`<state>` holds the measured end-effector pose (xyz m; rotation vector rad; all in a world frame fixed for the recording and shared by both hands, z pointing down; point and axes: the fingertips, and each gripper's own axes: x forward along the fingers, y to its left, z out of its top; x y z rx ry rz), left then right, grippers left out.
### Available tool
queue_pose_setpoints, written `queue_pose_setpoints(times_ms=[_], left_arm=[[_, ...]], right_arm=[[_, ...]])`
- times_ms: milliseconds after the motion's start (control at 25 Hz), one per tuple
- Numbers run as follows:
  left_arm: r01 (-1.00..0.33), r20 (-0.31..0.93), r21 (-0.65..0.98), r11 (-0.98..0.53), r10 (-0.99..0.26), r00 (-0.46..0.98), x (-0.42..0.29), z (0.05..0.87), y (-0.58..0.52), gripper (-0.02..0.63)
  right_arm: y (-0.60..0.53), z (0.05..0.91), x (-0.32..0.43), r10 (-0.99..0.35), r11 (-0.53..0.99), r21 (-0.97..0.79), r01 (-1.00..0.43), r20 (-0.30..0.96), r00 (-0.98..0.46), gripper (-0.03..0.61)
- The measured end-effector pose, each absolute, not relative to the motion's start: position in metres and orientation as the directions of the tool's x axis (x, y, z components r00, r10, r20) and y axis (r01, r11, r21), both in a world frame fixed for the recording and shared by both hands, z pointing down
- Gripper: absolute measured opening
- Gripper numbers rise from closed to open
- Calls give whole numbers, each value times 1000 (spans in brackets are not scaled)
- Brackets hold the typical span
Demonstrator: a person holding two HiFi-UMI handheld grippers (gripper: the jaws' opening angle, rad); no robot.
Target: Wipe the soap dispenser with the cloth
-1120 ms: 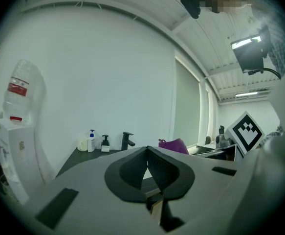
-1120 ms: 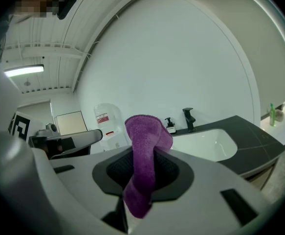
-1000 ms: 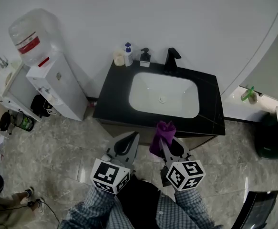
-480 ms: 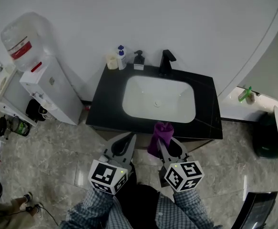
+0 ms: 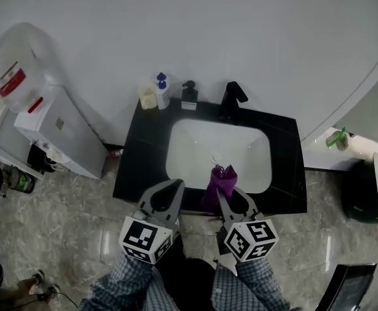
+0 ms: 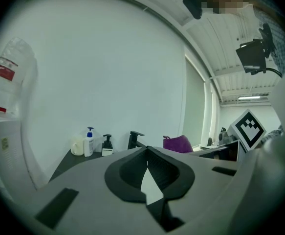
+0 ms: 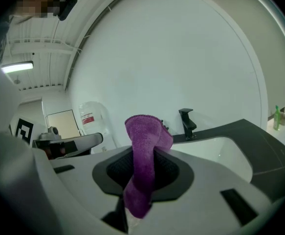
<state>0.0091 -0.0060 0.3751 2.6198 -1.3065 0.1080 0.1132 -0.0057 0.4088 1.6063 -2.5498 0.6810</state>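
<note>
Right gripper [image 7: 145, 153]: jaws clamped on purple cloth [image 7: 143, 131], which stands up out of the tips in a loose fold with a tail hanging below. Left gripper [image 6: 147, 150]: tips closed together, nothing between them. Both are held over the near edge of the counter [image 5: 139, 157], cloth above the front of the basin [image 5: 244, 149]. Dispenser [image 5: 189, 96], black pump type, stands upright at the back of the counter by the wall, just left of the faucet [image 5: 231, 96], well apart from both grippers and untouched. Wiping not yet begun; reach across the basin is the step in hand. Risks: (1) a blue-pump bottle [image 5: 162, 89] and a cup [image 5: 148, 96] stand just beside the dispenser, so a broad sweep could knock them. (2) Dispenser is unsupported, so a sideways push from the cloth may tip or slide it unless the left gripper steadies it. (3) Only part of the cloth is pinched; dragging may pull it free into the basin.
</note>
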Motion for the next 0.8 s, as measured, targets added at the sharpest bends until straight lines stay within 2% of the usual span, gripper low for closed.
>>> queue_pose_setpoints(times_ms=[440,800], left_arm=[[-762,176,181,-622,-742,647,-24,385,-130,11],[-754,198,206,-623,-728,656,-25,395,-175,11]], right_arm=[[-139,417,89,-862,305,-318,-898,309,-402,89],[-220,414,88,-863,319,-291,-902,304,-404,89]])
